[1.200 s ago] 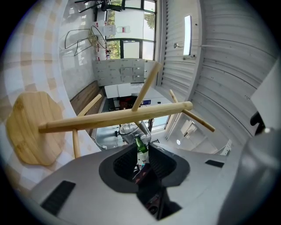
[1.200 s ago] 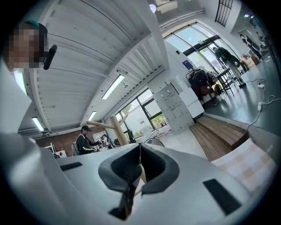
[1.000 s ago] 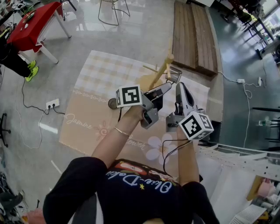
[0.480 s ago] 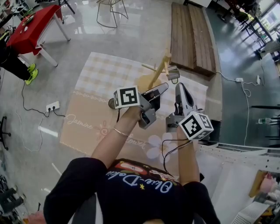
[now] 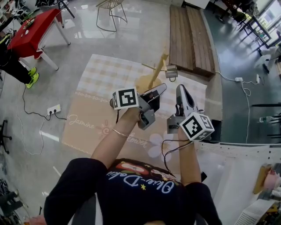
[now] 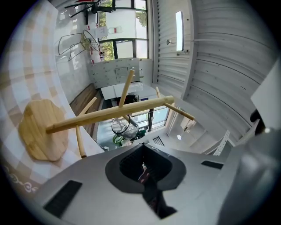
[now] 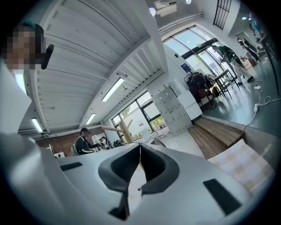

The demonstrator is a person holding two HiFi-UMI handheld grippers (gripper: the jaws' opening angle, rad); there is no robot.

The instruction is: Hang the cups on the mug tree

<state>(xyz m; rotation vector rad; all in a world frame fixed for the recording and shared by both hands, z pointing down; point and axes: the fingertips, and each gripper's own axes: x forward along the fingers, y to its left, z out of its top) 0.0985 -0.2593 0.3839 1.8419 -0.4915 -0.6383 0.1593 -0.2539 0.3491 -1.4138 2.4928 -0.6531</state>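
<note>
The wooden mug tree [image 5: 154, 75] stands on a checked mat [image 5: 99, 94]. A metal cup [image 5: 171, 71] hangs from a peg on its right side. My left gripper [image 5: 160, 88] is shut and empty, its tips just short of the tree's base [image 5: 145, 82]. Beside it my right gripper [image 5: 179, 87] is shut with nothing in it, a little below the hanging cup. The left gripper view shows the tree [image 6: 114, 113] lying across the frame above the closed jaws, with the cup [image 6: 122, 125] behind its trunk. The tree [image 7: 123, 130] shows small past the closed jaws in the right gripper view.
A dark round object [image 5: 111, 103] lies on the mat beside the left gripper's marker cube. Wooden planks [image 5: 191, 35] lie beyond the mat. A red table [image 5: 33, 28] and a wire chair [image 5: 109, 8] stand at the far left. A power strip [image 5: 53, 108] and its cable lie left of the mat.
My right gripper has drawn back a little from the hanging cup, which it was almost touching a second ago. The left gripper has hardly moved.
</note>
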